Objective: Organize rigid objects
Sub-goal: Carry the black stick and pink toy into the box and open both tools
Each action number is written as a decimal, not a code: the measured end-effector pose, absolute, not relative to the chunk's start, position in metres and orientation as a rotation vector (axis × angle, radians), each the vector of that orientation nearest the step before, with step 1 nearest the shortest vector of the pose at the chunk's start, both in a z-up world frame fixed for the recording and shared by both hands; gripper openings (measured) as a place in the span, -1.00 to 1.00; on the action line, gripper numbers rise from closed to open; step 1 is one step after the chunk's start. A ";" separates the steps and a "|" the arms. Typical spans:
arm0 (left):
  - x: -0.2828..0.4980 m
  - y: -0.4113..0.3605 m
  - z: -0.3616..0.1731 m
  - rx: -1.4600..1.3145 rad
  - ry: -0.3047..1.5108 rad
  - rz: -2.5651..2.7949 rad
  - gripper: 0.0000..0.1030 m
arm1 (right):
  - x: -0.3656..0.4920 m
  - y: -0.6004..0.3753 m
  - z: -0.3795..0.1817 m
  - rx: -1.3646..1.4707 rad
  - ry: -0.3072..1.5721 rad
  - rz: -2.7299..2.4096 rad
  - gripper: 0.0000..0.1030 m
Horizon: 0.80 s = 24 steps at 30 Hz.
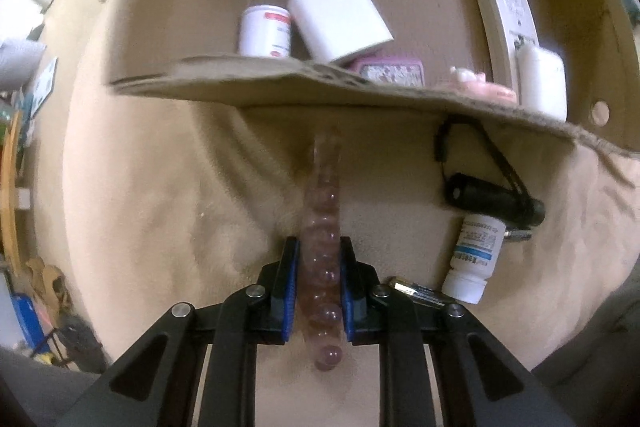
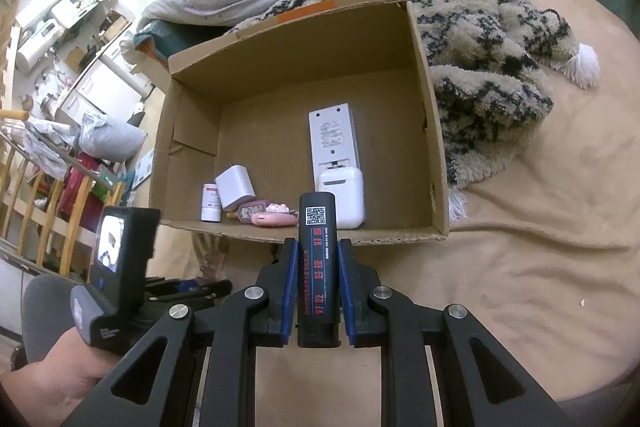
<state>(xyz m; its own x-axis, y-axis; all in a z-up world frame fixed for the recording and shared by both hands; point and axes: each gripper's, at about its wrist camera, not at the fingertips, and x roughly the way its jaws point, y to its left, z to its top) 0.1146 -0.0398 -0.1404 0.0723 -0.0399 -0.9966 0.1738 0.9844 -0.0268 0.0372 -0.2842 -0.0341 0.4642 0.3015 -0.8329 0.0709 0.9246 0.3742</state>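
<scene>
Both grippers are carrying loads toward the cardboard box (image 2: 428, 131): left gripper (image 1: 319, 259) is clenching a bead bracelet (image 1: 322, 227), right gripper (image 2: 318, 259) a black stick (image 2: 319, 259) (clearing the near rim first looks wise).

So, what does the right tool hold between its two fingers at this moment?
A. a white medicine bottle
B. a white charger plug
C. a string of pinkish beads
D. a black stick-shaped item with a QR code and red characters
D: in the right wrist view, the right tool is shut on the black stick-shaped item, whose QR code and red characters face the camera, in front of the cardboard box.
</scene>
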 end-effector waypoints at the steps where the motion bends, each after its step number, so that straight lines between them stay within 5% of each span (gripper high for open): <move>1: 0.109 -0.051 -0.137 0.107 1.485 -0.156 -0.68 | 0.037 -0.284 -0.034 0.384 1.084 0.147 -0.59; 14: 0.063 -0.042 -0.041 0.099 1.169 -0.148 -0.68 | 0.032 -0.283 -0.019 0.378 1.018 0.164 -0.59; 24: 0.098 -0.050 0.035 0.054 0.980 -0.159 -0.68 | 0.044 -0.291 -0.006 0.363 0.964 0.157 -0.59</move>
<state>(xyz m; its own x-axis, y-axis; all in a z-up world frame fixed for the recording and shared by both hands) 0.0982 -0.0502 0.0354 0.5467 -0.1094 -0.8301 0.1585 0.9870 -0.0257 0.0439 -0.2909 -0.0060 0.5648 0.2894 -0.7728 0.0299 0.9287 0.3696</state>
